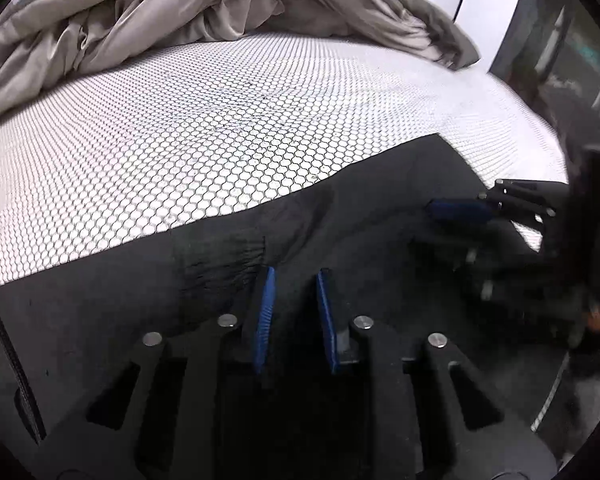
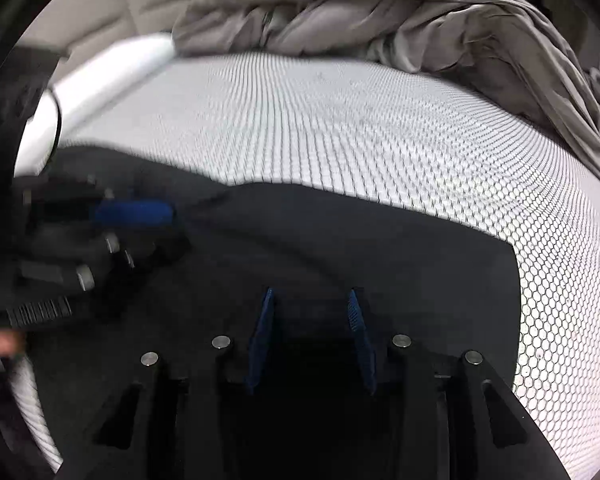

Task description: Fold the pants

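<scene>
Black fabric pants (image 1: 340, 216) lay flat along the near edge of a white mattress cover printed with a dark honeycomb pattern (image 1: 204, 128), one straight hem corner reaching out toward the middle of the bed. A crumpled grey-beige duvet (image 1: 172, 12) was heaped along the far side, well apart from the garment. The left gripper (image 1: 294, 276) — black, with blue ribbed pads — pointed down at the gathered waistband; its jaws stood narrowly parted, dark cloth showing between them, though whether the pads pressed on it could not be told. The right gripper (image 2: 312, 298) hovered over the smooth black cloth beside it — jaws parted, nothing visibly pinched. A fingertip of the person (image 2: 2, 342) showed at the edge of the right wrist view.
</scene>
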`<state>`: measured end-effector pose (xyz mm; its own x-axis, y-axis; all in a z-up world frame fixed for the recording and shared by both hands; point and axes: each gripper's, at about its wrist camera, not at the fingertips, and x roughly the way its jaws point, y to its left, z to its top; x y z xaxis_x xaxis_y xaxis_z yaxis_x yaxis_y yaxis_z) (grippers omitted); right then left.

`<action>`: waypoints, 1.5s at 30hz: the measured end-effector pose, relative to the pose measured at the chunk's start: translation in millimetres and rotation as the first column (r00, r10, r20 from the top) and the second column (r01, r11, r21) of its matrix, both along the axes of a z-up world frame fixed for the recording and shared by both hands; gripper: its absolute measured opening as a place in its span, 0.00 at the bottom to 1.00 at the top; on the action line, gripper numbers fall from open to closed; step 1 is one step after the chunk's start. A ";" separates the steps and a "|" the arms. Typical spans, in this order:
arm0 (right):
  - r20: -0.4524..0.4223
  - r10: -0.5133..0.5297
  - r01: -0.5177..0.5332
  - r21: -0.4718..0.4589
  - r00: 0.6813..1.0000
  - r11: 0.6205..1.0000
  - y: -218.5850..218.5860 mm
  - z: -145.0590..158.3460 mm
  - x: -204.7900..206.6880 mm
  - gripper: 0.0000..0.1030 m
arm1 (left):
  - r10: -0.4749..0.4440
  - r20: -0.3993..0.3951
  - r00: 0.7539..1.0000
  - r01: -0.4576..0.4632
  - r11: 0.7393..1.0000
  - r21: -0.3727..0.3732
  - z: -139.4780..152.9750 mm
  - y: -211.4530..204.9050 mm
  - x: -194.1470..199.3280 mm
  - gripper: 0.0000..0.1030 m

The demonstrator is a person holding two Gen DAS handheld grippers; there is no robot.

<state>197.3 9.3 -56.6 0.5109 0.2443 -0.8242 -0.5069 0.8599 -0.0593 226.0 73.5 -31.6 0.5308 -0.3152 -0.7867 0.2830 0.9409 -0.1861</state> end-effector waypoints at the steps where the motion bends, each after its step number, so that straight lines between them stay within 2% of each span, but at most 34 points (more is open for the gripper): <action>1: 0.009 -0.003 0.004 -0.016 1.000 1.000 -7.2 0.4 -0.5 0.37 | 0.012 0.007 1.000 -0.012 1.000 0.020 0.8 3.7 -2.7 0.19; 3: 0.040 -0.101 0.103 -0.071 0.994 0.992 -39.5 3.0 6.2 0.41 | 0.015 0.004 1.000 -0.015 1.000 0.005 1.2 11.2 -7.2 0.19; 5: 0.041 -0.199 0.201 -0.044 0.979 0.979 -70.0 5.3 11.0 0.41 | 0.036 -0.006 0.999 -0.036 0.999 -0.001 7.5 14.4 -8.6 0.19; 7: 0.055 -0.243 0.245 -0.042 0.969 0.969 -80.6 8.6 12.9 0.41 | 0.045 0.040 0.998 -0.046 0.999 0.018 21.7 12.3 -9.6 0.19; 9: 0.072 -0.212 0.211 0.018 0.975 0.977 -72.8 21.3 9.4 0.41 | 0.045 0.073 0.996 -0.045 0.999 -0.004 32.4 12.9 -9.8 0.20; 12: 0.121 -0.131 0.128 0.035 0.984 0.991 -44.6 32.8 1.8 0.41 | 0.037 0.063 0.997 -0.037 0.999 -0.014 27.3 -6.8 6.0 0.22; 15: 0.087 -0.058 0.054 0.044 0.995 0.998 -5.6 23.0 8.8 0.41 | 0.033 -0.001 0.999 -0.033 0.998 0.052 1.7 -22.4 27.6 0.22; 18: 0.042 -0.023 0.023 0.012 0.999 1.000 16.0 7.7 10.7 0.41 | 0.016 -0.013 1.000 -0.017 1.000 -0.012 -5.1 -12.4 31.3 0.21; 19: 0.017 -0.024 0.024 0.001 1.000 1.000 14.9 1.6 11.7 0.41 | 0.004 -0.014 1.000 -0.004 0.999 -0.040 -5.9 -6.6 30.7 0.20; 21: 0.023 -0.072 0.073 -0.033 0.997 0.997 -2.8 -1.4 20.7 0.41 | -0.002 -0.017 1.000 0.001 0.998 -0.067 -7.8 3.6 26.0 0.19; 23: 0.075 -0.190 0.197 -0.108 0.979 0.974 -33.8 -1.6 28.5 0.41 | -0.010 -0.015 1.000 0.009 0.998 -0.062 -7.2 6.3 22.1 0.19; 24: 0.087 -0.243 0.252 -0.114 0.966 0.961 -51.4 -1.0 31.2 0.46 | -0.007 -0.007 1.000 0.007 0.999 -0.039 -5.4 6.8 19.8 0.19; 25: 0.079 -0.297 0.303 -0.081 0.952 0.950 -76.2 1.2 32.1 0.47 | 0.002 -0.004 1.000 -0.002 1.000 -0.012 -2.9 7.7 16.3 0.19; 27: 0.024 -0.324 0.323 0.039 0.946 0.946 -107.6 6.8 26.5 0.49 | 0.021 -0.002 1.000 -0.021 1.000 -0.019 2.1 14.7 11.3 0.19; 28: -0.024 -0.331 0.331 0.136 0.943 0.934 -126.3 11.4 20.9 0.49 | 0.040 0.000 0.999 -0.040 0.999 -0.033 6.1 20.0 6.8 0.19; 32: -0.140 -0.278 0.310 0.339 0.950 0.888 -156.6 13.9 -1.0 0.50 | 0.132 0.030 0.991 -0.130 0.990 -0.063 15.7 38.9 -8.4 0.20; 34: -0.210 -0.237 0.305 0.406 0.948 0.861 -164.4 8.4 -8.3 0.50 | 0.168 0.012 0.986 -0.166 0.982 -0.093 16.7 45.3 -15.2 0.20; 36: -0.279 -0.201 0.312 0.442 0.939 0.841 -166.9 -0.5 -19.2 0.50 | 0.199 0.027 0.980 -0.196 0.976 -0.089 19.5 46.0 -28.6 0.20; 37: -0.283 -0.209 0.322 0.447 0.936 0.835 -163.0 -3.0 -25.6 0.50 | 0.196 0.041 0.980 -0.193 0.978 -0.079 22.1 41.9 -38.6 0.20; 39: -0.267 -0.199 0.301 0.428 0.943 0.852 -143.8 1.2 -41.6 0.49 | 0.164 0.054 0.985 -0.161 0.985 -0.054 23.4 30.2 -55.2 0.24; 40: -0.243 -0.173 0.261 0.399 0.955 0.879 -129.0 1.4 -50.2 0.49 | 0.141 0.061 0.988 -0.139 0.990 -0.030 20.4 24.4 -63.9 0.29; 43: -0.146 -0.187 0.216 0.220 0.972 0.951 -106.6 -0.7 -67.1 0.46 | 0.147 0.002 0.989 -0.146 0.984 0.098 -1.9 21.2 -78.0 0.37; 44: -0.094 -0.219 0.230 0.136 0.971 0.964 -106.8 -0.7 -75.1 0.46 | 0.167 -0.003 0.986 -0.166 0.981 0.096 -4.8 27.7 -84.2 0.40; 45: -0.089 -0.238 0.249 0.133 0.967 0.959 -110.2 0.2 -78.3 0.47 | 0.189 -0.004 0.982 -0.188 0.980 0.069 -4.0 37.7 -91.4 0.41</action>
<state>119.0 -100.9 -56.4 0.5105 0.2367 -0.8266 -0.2795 0.9548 0.1009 134.7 111.3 -35.5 0.5670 -0.1561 -0.8088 0.0975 0.9877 -0.1222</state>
